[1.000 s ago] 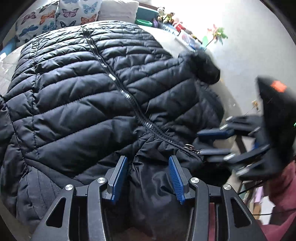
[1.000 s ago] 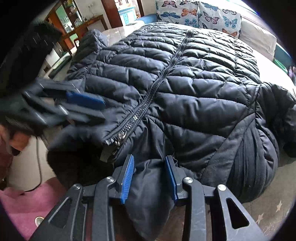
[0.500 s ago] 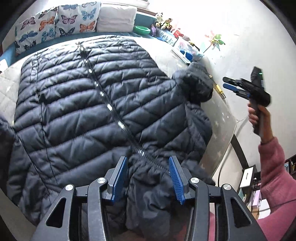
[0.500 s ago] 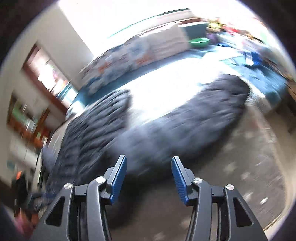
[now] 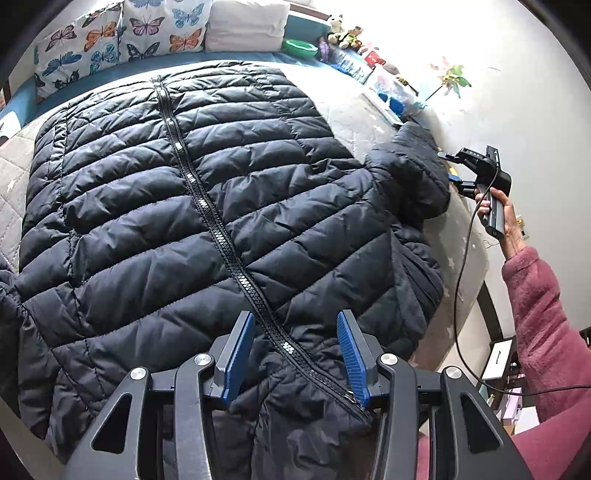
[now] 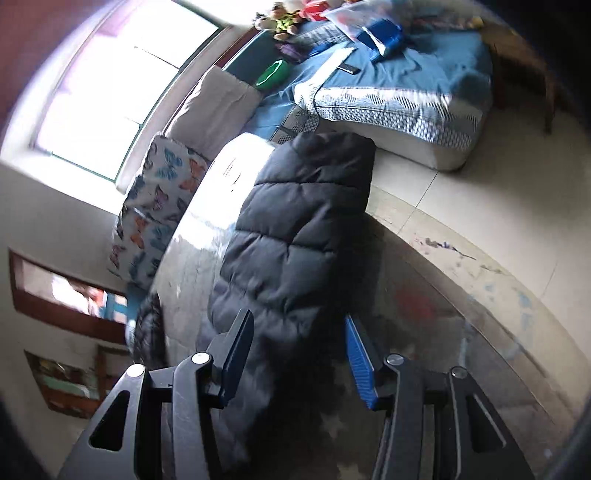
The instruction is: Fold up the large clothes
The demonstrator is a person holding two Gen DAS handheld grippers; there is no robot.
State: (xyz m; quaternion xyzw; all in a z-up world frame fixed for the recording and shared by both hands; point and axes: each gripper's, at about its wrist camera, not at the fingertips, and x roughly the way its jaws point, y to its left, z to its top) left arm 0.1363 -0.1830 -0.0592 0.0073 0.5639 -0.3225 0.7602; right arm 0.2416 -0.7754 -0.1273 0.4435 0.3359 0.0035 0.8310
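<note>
A large black quilted jacket (image 5: 207, 206) lies front up on the bed (image 5: 14, 177), zipper (image 5: 221, 236) running towards me. My left gripper (image 5: 295, 354) is at the near end of the zipper, shut on a bunched ridge of the jacket's fabric. Its right sleeve (image 5: 410, 173) lies by the wall. My right gripper (image 5: 447, 167), in a hand with a pink sleeve, points at that cuff. In the right wrist view the sleeve (image 6: 295, 229) runs between the fingers of the right gripper (image 6: 297, 354), which is open, with a gap beside its right pad.
Butterfly pillows (image 5: 122, 44) and a white pillow (image 5: 247, 26) line the far end of the bed. A green bowl (image 5: 301, 46), toys (image 5: 347, 35) and boxes sit along the white wall (image 5: 517, 92). A cable (image 5: 461, 277) hangs from the right gripper.
The right gripper let go of the jacket next to the left gripper, swung away to the right sleeve and rolled over. The left gripper rose and drew back with its fabric.
</note>
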